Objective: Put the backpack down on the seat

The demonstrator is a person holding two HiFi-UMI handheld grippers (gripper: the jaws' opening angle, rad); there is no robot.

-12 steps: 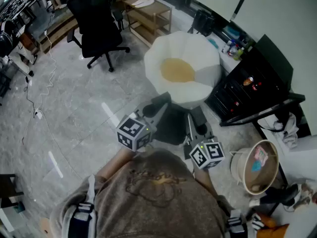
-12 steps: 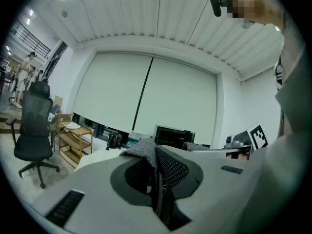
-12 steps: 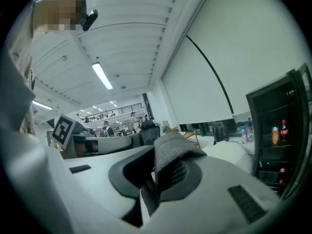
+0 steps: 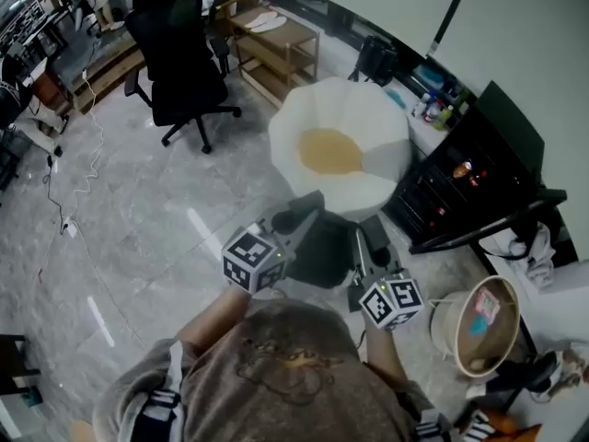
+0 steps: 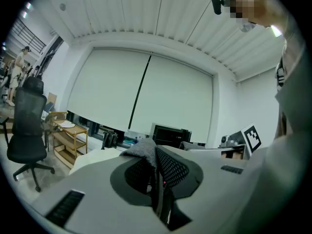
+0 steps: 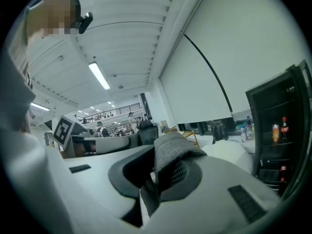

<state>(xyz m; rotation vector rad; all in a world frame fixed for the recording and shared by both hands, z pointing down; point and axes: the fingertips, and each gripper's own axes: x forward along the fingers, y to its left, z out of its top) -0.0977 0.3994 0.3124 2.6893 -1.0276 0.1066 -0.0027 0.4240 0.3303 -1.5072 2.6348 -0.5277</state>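
- The white petal-shaped seat, with its tan cushion, is taken as the landmark. Nothing is seen lying on it, so the put-down is judged not yet done.
- The dark backpack is seen hanging just in front of the seat's near edge, above the floor and on the person's side. The carrying step is judged to be in hand.
- For the next move, the backpack would have to be raised over the near rim, brought above the cushion and lowered before any release. Both sides would need to be kept level so that it does not tip.
- The left gripper is held at the backpack's left, the right gripper at its right, both aimed toward the seat.
- The fingers of the left gripper are nearly closed, pinched on a grey mesh-backed shoulder strap.
- The fingers of the right gripper are likewise narrow, clamped on the other grey strap.
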